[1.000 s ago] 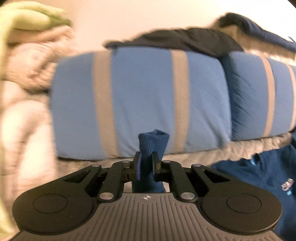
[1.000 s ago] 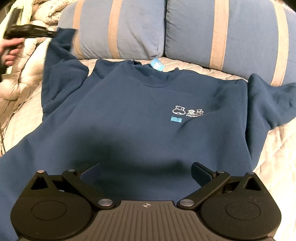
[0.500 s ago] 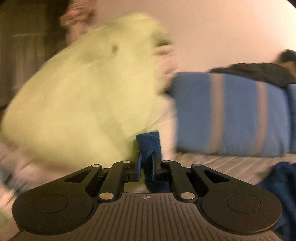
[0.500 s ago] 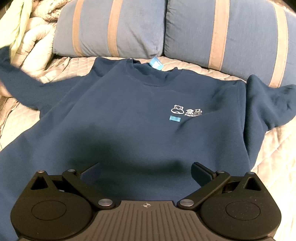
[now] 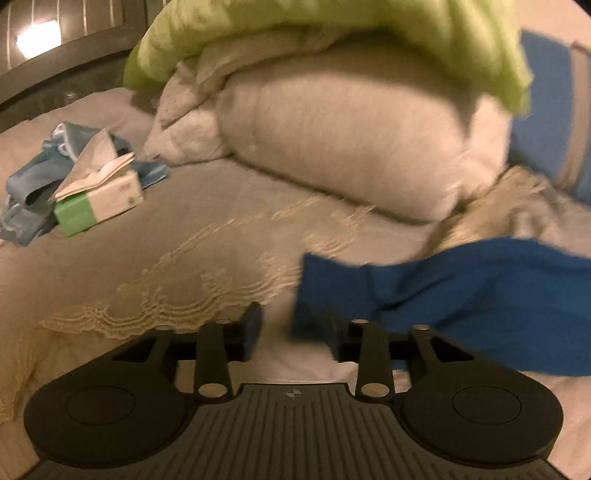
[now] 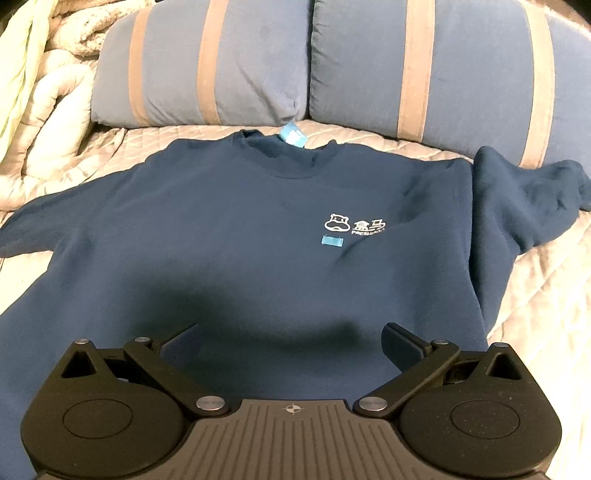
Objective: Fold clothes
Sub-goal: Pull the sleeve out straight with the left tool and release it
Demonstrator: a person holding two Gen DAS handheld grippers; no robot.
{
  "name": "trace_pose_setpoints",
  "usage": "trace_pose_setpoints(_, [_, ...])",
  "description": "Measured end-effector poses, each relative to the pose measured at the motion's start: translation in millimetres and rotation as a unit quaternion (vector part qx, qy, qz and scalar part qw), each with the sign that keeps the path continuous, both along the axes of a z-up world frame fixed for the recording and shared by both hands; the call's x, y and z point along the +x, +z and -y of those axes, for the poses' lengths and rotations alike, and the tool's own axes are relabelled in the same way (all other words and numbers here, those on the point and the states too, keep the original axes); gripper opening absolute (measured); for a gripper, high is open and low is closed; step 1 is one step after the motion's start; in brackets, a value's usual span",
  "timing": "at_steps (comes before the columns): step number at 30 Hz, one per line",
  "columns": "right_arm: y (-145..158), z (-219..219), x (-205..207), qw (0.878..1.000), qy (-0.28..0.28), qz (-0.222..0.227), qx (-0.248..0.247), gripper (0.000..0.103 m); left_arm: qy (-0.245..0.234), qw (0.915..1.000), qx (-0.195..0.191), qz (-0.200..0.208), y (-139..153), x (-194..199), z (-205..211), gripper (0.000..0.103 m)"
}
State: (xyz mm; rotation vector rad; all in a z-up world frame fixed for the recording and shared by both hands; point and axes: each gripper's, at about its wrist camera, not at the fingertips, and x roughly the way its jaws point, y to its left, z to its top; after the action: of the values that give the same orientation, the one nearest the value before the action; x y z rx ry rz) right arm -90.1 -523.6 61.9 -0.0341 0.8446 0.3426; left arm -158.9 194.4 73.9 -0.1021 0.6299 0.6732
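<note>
While the left claw (image 5: 293, 334) is opening, the blue sleeve (image 5: 443, 295) lies on the bed cover (image 5: 184, 229) just ahead of its right finger – nothing is pinched between the jaws. At the other claw, the right claw (image 6: 291, 343) hangs wide open over the bottom of the blue sweatshirt (image 6: 236, 236), gripping nothing. One sweatshirt lies flat, front up (its neck points at the pillows). Two striped blue pillows (image 6: 207, 62) sit behind it. One white pillow (image 5: 351, 140) sits under one green blanket (image 5: 332, 26). One tissue pack (image 5: 99, 197) rests on one light blue cloth (image 5: 29, 184) – far left.
</note>
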Motion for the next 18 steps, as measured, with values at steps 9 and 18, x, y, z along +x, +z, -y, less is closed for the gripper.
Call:
trace_pose_setpoints(9, [9.5,13.6,-9.7,0.999,-0.021,0.034,0.021,0.103,-0.172,0.9789,-0.072,0.084,44.3,-2.6,99.6,0.074])
trace_pose_setpoints(18, [17.0,33.6,-26.1,0.998,-0.035,0.046,-0.011,0.103,-0.330,0.9300,-0.142,0.077,50.8,19.5,227.2,0.074])
